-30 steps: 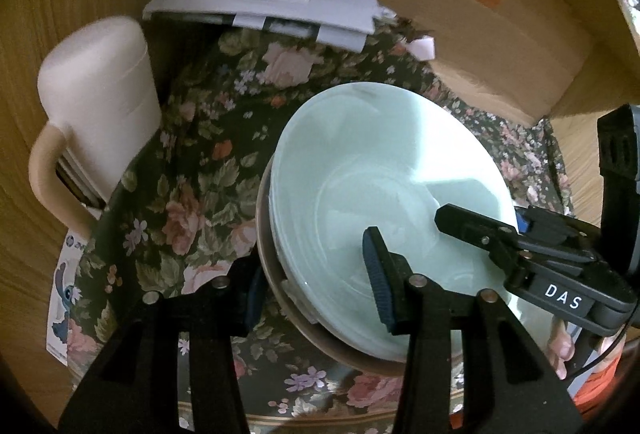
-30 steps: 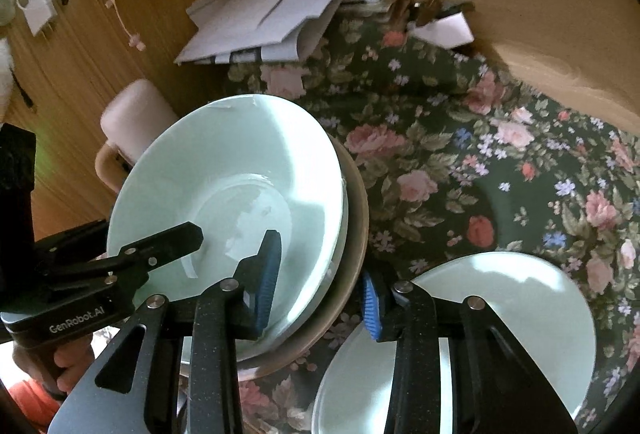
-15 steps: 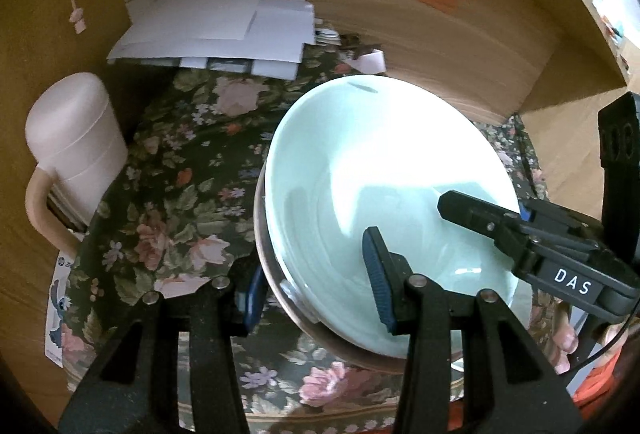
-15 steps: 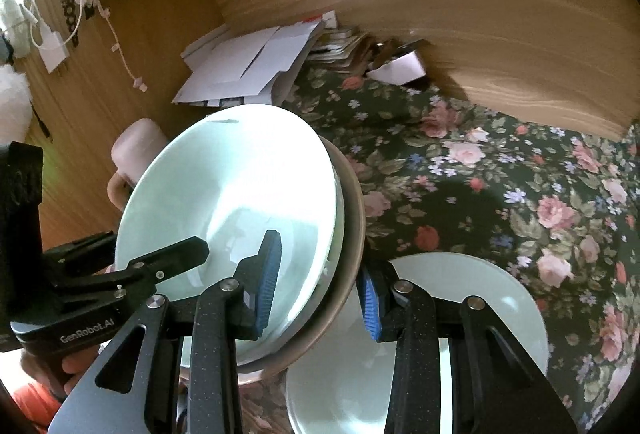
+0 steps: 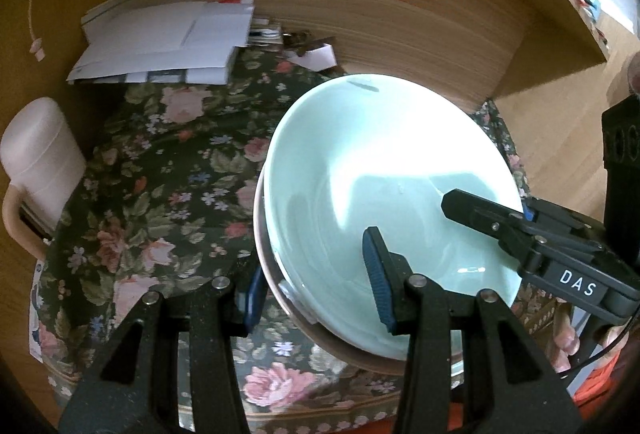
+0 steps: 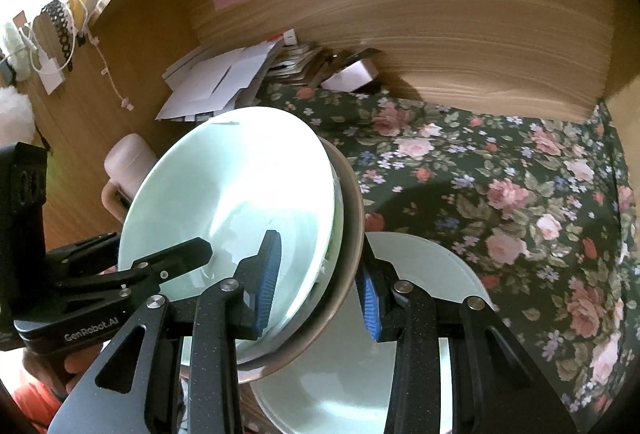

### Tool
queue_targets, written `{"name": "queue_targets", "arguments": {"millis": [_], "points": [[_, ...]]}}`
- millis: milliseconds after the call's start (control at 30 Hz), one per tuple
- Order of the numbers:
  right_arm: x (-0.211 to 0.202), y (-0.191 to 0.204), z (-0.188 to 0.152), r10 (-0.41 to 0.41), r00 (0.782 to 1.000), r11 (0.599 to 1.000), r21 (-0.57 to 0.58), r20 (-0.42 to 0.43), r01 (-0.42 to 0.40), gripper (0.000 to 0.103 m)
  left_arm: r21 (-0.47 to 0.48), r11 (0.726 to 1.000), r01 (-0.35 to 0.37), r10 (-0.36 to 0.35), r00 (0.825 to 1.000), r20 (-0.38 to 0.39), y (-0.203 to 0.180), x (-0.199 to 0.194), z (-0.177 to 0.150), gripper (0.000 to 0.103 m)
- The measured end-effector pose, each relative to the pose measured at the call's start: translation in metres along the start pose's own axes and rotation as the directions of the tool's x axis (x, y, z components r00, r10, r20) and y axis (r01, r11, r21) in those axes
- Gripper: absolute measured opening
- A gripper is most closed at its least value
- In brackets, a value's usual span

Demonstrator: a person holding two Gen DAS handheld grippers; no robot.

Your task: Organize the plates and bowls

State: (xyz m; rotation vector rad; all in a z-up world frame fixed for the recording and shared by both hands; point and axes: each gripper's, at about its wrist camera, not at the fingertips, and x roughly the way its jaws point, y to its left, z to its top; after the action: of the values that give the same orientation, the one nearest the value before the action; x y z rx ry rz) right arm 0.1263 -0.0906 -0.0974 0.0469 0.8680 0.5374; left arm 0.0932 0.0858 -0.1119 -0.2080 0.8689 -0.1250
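Left gripper [image 5: 316,288] and right gripper [image 6: 318,288]: matte black, finely speckled arms with triangular cut-outs, showing silver round-head screws and ribbed blue pads [image 6: 268,282]. White lettering is showing on each body: "GenRobot.AI", "DAS". Orange fabric is showing beneath one hand [image 5: 568,338].

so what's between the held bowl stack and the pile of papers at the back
Only bare floral cloth lies between the bowl stack and the papers, clearest in the left wrist view.

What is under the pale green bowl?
The pale green bowl sits nested in a brown dish, of which only the rim shows. A thin pale edge lies between them; what that is stays covered.
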Motion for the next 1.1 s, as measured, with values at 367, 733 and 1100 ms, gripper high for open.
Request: {"name": "queue_targets", "arguments": {"millis": [367,733,1100], "points": [[-0.014,-0.032,-0.013,-0.015,1.000,0.998,0.054,-0.005,0.016,0.033,0.036,0.999,0.032,-0.031,0.999,-0.031,-0.037,0.011,-0.004,0.045],[-0.008,-0.061,-0.029,0.003,0.998,0.994,0.108,-0.065,0.004,0.033,0.018,0.999,0.040,-0.039,0.996,-0.083,-0.054,0.030,-0.014,0.045],[0.006,-0.079,-0.036,0.014,0.996,0.988,0.155,-0.087,0.000,0.033,0.034,0.999,0.024,-0.020,0.995,-0.100,-0.059,0.048,-0.016,0.044]]}}
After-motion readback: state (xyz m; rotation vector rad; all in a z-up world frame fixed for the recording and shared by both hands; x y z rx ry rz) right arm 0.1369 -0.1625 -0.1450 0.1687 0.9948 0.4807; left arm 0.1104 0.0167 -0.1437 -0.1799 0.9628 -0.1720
